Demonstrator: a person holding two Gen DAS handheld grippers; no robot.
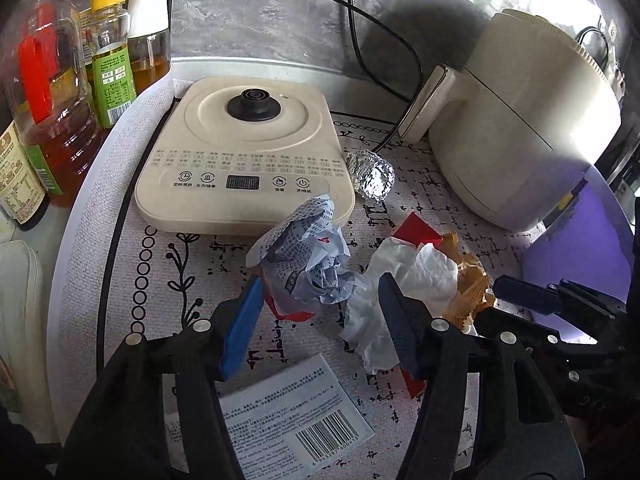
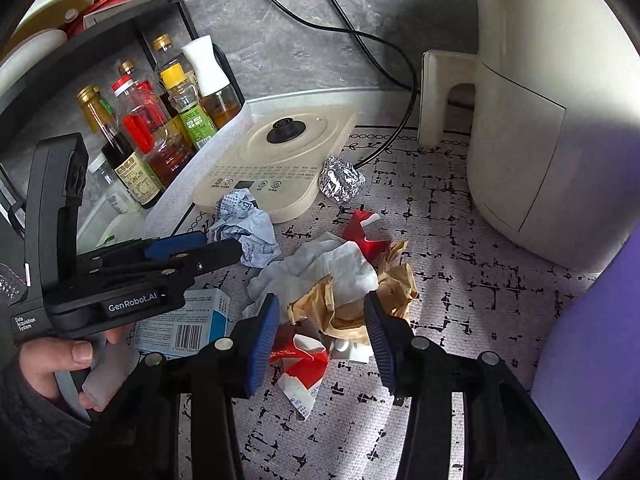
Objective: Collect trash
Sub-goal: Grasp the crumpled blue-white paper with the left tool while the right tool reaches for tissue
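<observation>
Home kitchen counter. Evidence: cluster of oil and sauce bottles [image 2: 160, 136] at upper left of the right wrist view, under a black shelf rack [image 2: 92, 44] holding dishes; cream electric kettle base [image 1: 244, 152] with printed control panel, centre; cream air fryer [image 1: 520, 120] at upper right; power cords [image 2: 360, 40] running up a grey marbled wall [image 1: 256, 4]; patterned mat [image 2: 480, 280] covering the countertop.

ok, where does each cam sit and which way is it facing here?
Left wrist: on the left gripper, angled down at the crumpled blue-printed paper; own fingers show, the right gripper at right.
Right wrist: on the right gripper, angled down at the crumpled brown paper bag; the left gripper and a hand show.
Shared: the cream kettle base, the foil ball.
</observation>
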